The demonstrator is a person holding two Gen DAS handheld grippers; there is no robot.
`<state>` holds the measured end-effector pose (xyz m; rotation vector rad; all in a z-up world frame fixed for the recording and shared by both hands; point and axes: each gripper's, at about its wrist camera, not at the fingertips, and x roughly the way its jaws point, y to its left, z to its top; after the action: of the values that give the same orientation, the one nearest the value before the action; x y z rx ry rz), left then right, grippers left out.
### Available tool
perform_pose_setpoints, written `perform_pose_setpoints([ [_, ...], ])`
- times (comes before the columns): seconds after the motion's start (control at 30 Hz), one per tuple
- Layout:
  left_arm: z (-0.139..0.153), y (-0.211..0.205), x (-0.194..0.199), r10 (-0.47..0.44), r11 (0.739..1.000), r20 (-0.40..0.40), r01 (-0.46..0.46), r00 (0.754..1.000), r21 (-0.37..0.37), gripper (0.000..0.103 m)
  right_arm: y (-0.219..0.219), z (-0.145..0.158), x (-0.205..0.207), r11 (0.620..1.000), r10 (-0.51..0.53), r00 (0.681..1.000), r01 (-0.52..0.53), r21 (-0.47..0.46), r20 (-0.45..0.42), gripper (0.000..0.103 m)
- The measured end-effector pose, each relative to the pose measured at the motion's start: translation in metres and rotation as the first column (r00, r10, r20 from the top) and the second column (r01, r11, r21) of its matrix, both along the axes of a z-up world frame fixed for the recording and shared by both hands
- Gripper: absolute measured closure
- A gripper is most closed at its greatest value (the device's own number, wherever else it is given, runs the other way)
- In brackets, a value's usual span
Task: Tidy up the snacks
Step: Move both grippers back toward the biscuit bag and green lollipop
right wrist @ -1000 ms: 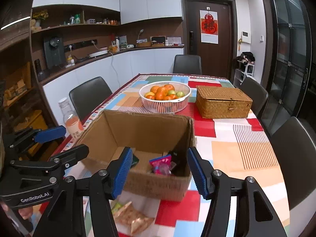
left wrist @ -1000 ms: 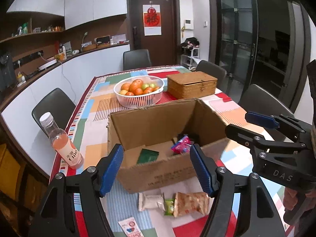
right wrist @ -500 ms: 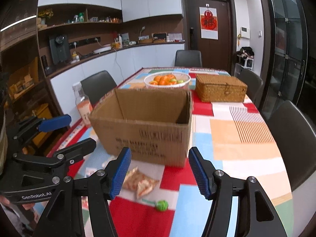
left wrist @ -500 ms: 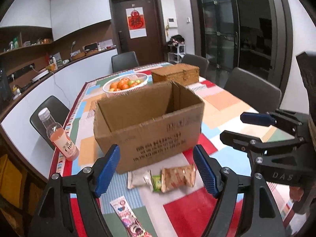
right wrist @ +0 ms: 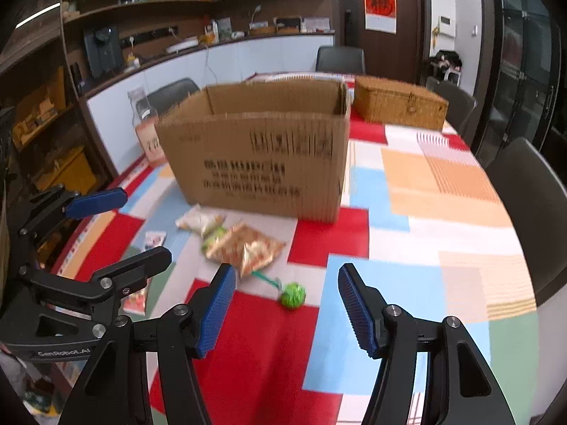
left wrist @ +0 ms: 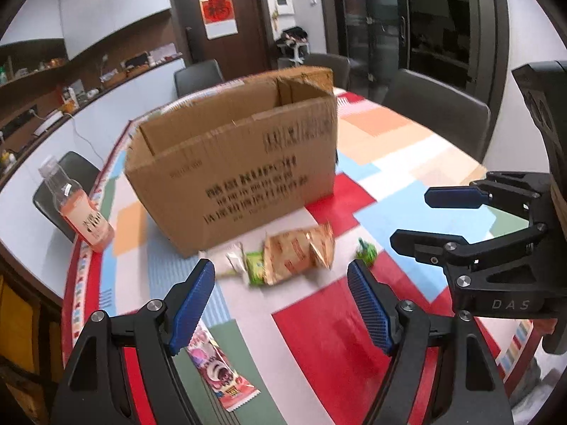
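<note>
Left gripper and right gripper both hover with jaws apart, holding nothing; snack packets and a green candy lie on the counter before the open cardboard box.

Open brown cardboard box, upright with printed side facing; just before it on the cloth an orange crinkled snack bag overlapping a small green packet and a white packet; green-wrapped candy nearby; pink sachet apart.
</note>
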<state>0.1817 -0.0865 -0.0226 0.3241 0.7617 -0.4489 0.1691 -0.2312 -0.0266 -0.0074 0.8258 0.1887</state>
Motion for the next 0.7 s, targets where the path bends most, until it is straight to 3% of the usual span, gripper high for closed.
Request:
perform_pose_setpoints([
  [0.37,-0.043,-0.006,0.014,-0.062,0.996,-0.094,0.067,0.994,0.052,0.025,0.002,-0.038,0.01,1.0,0.003,0.995,-0.003,0.001,-0.102,0.042],
  [0.7,-0.066,-0.016,0.035,-0.096,0.99,-0.104,0.105,0.99,0.094,0.024,-0.001,-0.059,0.026,1.0,-0.011,0.988,0.01,-0.002,-0.155,0.042],
])
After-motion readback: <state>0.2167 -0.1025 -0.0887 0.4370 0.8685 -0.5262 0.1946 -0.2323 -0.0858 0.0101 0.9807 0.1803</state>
